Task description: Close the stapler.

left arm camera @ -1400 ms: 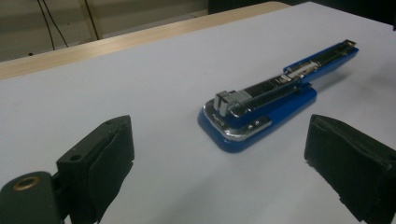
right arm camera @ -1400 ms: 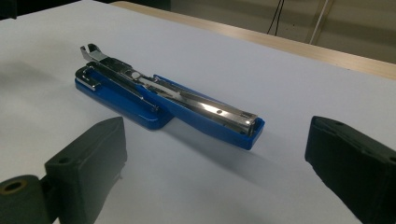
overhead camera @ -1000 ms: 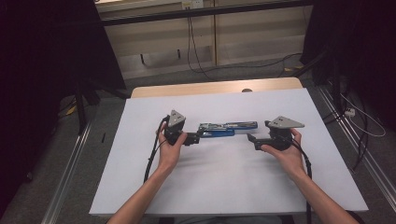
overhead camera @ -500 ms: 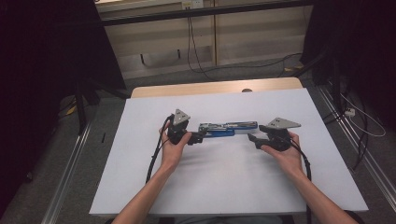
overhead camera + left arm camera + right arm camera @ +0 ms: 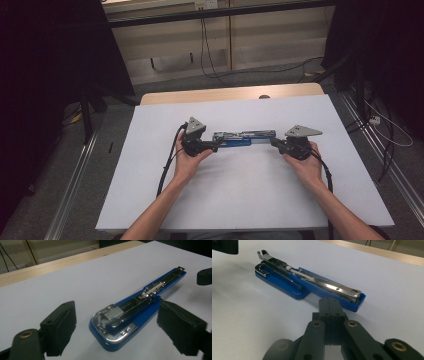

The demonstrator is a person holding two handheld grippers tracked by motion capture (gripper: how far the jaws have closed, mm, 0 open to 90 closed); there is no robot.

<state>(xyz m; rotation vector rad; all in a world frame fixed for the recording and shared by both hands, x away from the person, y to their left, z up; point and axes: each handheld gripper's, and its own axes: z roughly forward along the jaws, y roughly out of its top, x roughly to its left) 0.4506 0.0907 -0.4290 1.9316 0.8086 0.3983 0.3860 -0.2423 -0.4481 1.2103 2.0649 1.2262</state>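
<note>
White desk (image 5: 240, 200) carries an opened blue stapler (image 5: 243, 138) lying flat mid-desk between the left tool (image 5: 117, 325), spread around its base and closing, and the right tool (image 5: 329, 306), just pressed together empty; stiff, slick metal, probably best pinched across the base

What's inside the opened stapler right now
The stapler lies folded open on the white table. Its metal staple channel shows, with a silver pusher at the wide end. Whether any staples are loaded cannot be told; the blue base's underside is hidden.
</note>
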